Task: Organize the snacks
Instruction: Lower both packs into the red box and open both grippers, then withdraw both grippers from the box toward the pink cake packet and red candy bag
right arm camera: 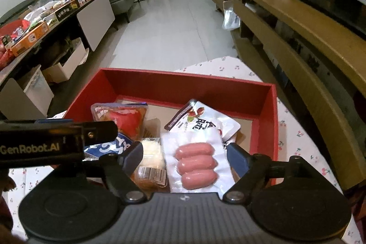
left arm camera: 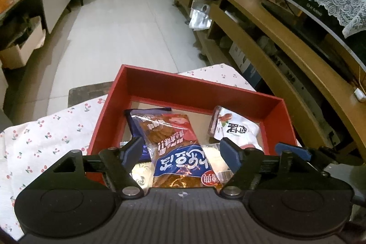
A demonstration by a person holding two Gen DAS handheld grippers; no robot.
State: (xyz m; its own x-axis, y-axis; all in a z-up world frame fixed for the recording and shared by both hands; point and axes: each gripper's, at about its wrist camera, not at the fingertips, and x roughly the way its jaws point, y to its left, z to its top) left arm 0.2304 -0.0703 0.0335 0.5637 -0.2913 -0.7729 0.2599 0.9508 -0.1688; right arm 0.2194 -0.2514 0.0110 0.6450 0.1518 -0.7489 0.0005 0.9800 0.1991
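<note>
A red box [left arm camera: 189,88] sits on a table under a cherry-print cloth [left arm camera: 45,136], and the snacks lie inside it.

In the left wrist view, the left gripper [left arm camera: 183,152] hangs over the box's near edge with its fingers [left arm camera: 131,150] spread apart. A chip bag [left arm camera: 171,148], red at the top and blue lower down, lies between them, running from 12 o'clock down to the camera. Neither finger presses on it; a gap shows on each side. A white pouch [left arm camera: 238,129] rests at 1 o'clock of the fingers, against the box's right wall.

In the right wrist view, the right gripper [right arm camera: 184,158] has its fingers [right arm camera: 236,158] wide open over a sausage pack [right arm camera: 196,164], which lies between them, closer to the right finger. I cannot tell whether that finger touches the pack's edge. A small wrapped snack [right arm camera: 151,159] lies just beside the left finger. The left gripper's body crosses at 9 o'clock.
</note>
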